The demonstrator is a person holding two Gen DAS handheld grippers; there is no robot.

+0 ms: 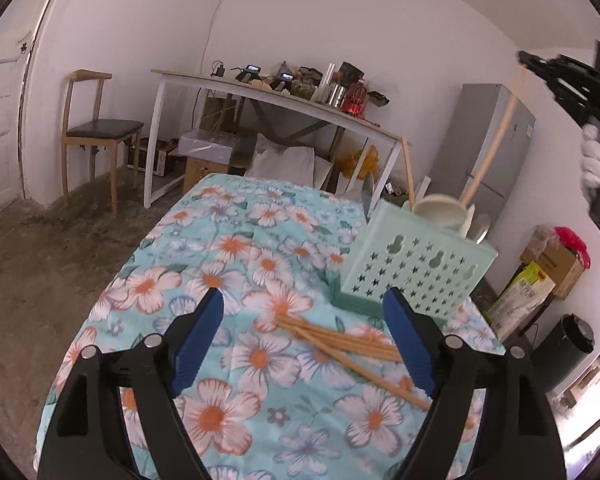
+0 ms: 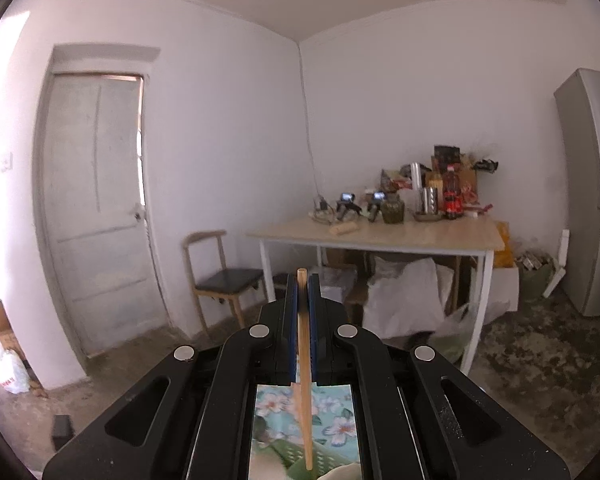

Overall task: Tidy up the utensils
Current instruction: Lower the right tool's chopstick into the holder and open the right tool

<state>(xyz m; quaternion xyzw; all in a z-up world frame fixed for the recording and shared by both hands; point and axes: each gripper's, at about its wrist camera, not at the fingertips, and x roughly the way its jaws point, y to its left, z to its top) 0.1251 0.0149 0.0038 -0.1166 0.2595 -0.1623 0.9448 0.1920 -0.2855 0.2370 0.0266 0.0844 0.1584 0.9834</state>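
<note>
Left wrist view: left gripper (image 1: 303, 338) spread wide over chopsticks (image 1: 342, 346) at lower centre. One chopstick (image 2: 303, 344) is clamped by right gripper (image 2: 303, 334) above holder (image 1: 418, 262); lowering into it is likely next.

White walls (image 2: 228, 128), panelled door (image 2: 96, 208), cluttered desk (image 2: 380, 236), wooden chair (image 1: 96, 128)

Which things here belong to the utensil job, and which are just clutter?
Job: loose chopsticks; green holder; chopstick in right tool; open left tool.
Clutter: back table; chair; fridge.
</note>
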